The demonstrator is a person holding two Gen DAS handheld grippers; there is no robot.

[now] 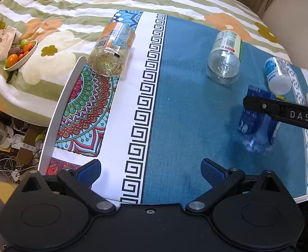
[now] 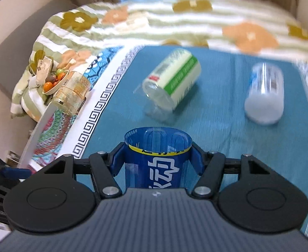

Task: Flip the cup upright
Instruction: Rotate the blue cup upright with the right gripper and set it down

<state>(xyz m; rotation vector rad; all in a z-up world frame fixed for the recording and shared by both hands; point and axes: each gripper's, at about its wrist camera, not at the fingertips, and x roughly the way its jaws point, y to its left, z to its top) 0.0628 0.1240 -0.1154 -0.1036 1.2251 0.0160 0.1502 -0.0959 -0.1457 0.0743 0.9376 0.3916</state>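
Observation:
My right gripper (image 2: 157, 159) is shut on a blue clear cup (image 2: 157, 163), its open mouth pointing away from the camera. In the left wrist view the same blue cup (image 1: 256, 124) is held just above the blue mat, blurred, with the right gripper's black finger (image 1: 279, 110) across it. My left gripper (image 1: 150, 173) is open and empty, low over the mat's near edge. Three more cups lie on their sides: an orange-labelled one (image 1: 112, 50), a green-labelled one (image 1: 225, 58) and a blue-and-white one (image 1: 276, 73).
A patterned mat (image 1: 174, 109) covers a round table beside a flowered quilt (image 1: 59, 10). A bowl of small fruit (image 1: 20, 54) sits on the quilt at the left. Boxes and cables lie on the floor left of the table (image 1: 5, 142).

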